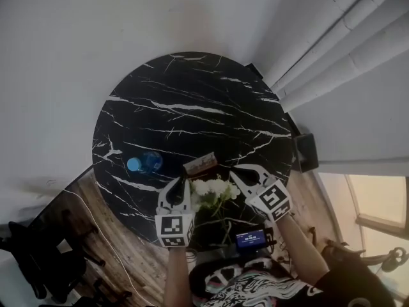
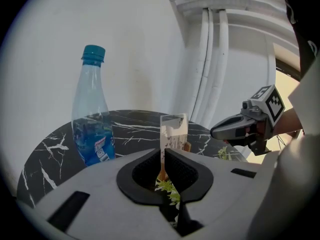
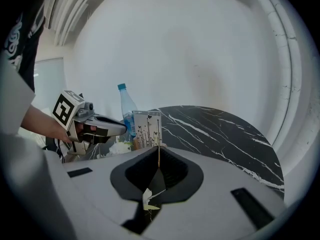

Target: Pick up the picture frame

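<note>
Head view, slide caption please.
Left gripper and right gripper, both shut, flank flowers beside picture frame and bottle on marble table.

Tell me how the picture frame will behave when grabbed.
The picture frame stands upright and thin on the table, so a nudge would probably tip it. Its flat panel looks stiff and likely light. The shiny face may be slippery.

Black marble table (image 1: 192, 101): bottle (image 1: 142, 164) at 8 o'clock, picture frame (image 1: 200, 164) at 6 (flowers (image 1: 211, 188) just beside), left gripper (image 1: 181, 183) and right gripper (image 1: 236, 171) flanking.
</note>
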`<act>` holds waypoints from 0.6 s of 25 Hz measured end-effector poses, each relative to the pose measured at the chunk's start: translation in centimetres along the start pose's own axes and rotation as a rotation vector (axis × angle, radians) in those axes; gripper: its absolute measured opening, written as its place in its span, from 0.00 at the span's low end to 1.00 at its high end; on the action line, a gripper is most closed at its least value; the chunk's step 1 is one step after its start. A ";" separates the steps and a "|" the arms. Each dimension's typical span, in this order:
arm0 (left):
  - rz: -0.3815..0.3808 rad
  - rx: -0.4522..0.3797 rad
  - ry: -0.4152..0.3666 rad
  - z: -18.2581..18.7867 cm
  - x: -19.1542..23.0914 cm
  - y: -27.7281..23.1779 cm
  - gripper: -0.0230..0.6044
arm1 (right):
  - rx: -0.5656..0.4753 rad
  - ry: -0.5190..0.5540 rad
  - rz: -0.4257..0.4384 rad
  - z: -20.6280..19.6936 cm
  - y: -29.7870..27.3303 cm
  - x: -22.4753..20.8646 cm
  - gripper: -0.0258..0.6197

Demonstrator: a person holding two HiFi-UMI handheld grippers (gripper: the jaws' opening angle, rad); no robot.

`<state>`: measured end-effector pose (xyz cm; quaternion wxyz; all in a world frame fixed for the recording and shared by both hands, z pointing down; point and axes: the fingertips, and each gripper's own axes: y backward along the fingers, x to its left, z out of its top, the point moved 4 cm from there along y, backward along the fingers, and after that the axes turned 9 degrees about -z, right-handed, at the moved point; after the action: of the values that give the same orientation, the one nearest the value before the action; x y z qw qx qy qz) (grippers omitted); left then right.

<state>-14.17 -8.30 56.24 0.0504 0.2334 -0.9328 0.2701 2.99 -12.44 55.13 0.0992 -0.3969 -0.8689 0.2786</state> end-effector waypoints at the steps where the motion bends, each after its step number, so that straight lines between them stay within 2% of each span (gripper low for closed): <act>1: -0.003 0.008 0.000 -0.1 0.0 -0.2 0.06 | 0.003 0.002 0.006 -0.1 -0.3 -0.1 0.07; 10: -0.027 0.048 -0.046 -1.0 0.4 -1.7 0.12 | 0.028 0.011 0.104 -0.8 -2.7 -0.1 0.07; 15: -0.033 0.070 -0.035 -1.7 0.7 -2.4 0.17 | 0.031 0.007 0.110 -0.8 -4.0 -0.4 0.07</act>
<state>-13.76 -9.46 58.96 0.0305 0.2552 -0.9194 0.2976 1.08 -14.55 58.09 0.0928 -0.4436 -0.8410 0.2956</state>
